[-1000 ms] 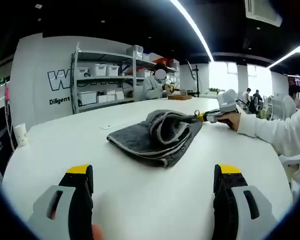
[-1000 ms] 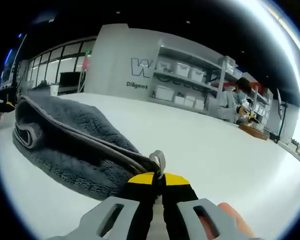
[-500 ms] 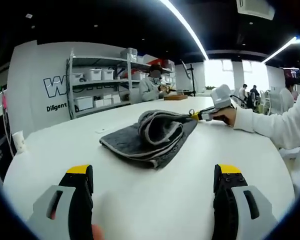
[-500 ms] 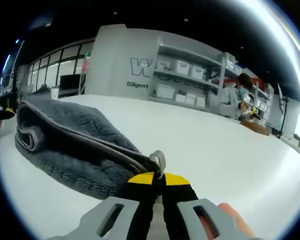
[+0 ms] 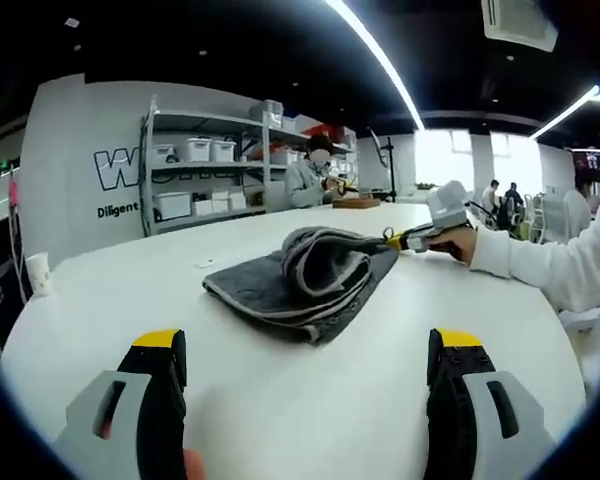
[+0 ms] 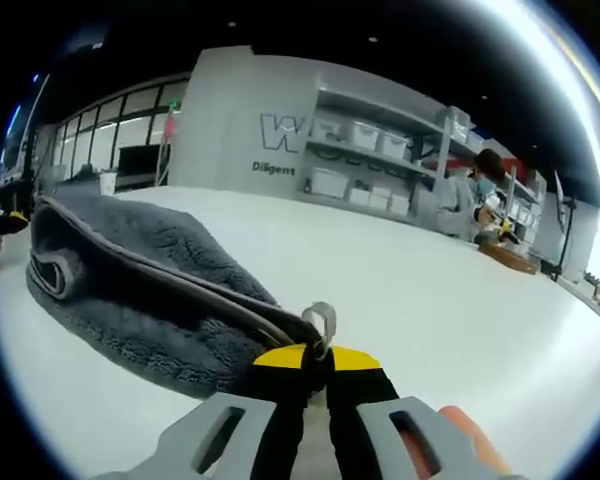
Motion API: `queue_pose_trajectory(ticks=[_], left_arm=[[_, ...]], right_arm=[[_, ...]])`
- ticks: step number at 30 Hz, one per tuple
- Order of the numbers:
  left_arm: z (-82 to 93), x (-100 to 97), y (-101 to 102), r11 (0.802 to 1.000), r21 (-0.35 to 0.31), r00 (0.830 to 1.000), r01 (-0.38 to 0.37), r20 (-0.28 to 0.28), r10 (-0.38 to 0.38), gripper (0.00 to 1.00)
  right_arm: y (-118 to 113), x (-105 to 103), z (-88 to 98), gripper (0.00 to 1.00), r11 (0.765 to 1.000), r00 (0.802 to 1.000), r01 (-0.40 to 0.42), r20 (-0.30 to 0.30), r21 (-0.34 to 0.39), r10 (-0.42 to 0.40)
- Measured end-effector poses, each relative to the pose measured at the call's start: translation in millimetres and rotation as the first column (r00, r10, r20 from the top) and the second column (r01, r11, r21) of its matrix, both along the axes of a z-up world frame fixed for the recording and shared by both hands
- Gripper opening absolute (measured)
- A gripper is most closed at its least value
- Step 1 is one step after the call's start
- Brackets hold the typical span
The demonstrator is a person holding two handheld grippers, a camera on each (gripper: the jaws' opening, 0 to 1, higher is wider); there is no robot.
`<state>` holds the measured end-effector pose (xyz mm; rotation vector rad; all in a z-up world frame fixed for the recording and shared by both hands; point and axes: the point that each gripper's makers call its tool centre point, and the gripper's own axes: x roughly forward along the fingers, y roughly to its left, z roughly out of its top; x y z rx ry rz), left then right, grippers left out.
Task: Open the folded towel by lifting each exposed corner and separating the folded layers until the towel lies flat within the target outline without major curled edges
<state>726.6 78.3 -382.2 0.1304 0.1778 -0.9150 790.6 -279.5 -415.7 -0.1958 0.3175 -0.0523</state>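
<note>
On the far wall a grey metal shelving unit carries rows of white lidded storage bins; what is inside them cannot be made out. A small white paper cup stands at the far left edge of the broad white table, its contents hidden too.

The dark grey folded terry towel lies near the middle of that table, bunched up, with a paler piped edge curling through its folds. The right gripper, yellow-tipped and held by a hand in a white sleeve, comes in from the right and pinches the towel's right-hand corner, which is raised a little off the tabletop. In the right gripper view the right gripper has its two jaws pressed together on that corner, where a small grey hanging loop stands up from the towel.

The left gripper hangs over bare table on the near side of the towel, well apart from it, jaws spread wide and holding nothing.

The left gripper view takes in people sitting far off by bright windows on the right; the right gripper view looks along the towel's length and shows a seated person at the far end of the table, beside the shelves.
</note>
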Motion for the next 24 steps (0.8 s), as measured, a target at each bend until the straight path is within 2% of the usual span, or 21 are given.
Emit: queue_pose_trajectory(ticks=[9, 24], left_arm=[[6.6, 2.4, 6.5, 1.0, -0.014, 1.0, -0.027, 0.014, 0.028, 1.0], [4.4, 4.3, 9.3, 0.999, -0.016, 0.999, -0.046, 0.0, 0.046, 1.0]], right_arm=[[1.4, -7.6, 2.0, 0.02, 1.0, 1.0, 0.007, 0.002, -0.012, -0.007], [7.0, -18.2, 2.4, 0.02, 1.0, 1.0, 0.015, 0.01, -0.002, -0.015]])
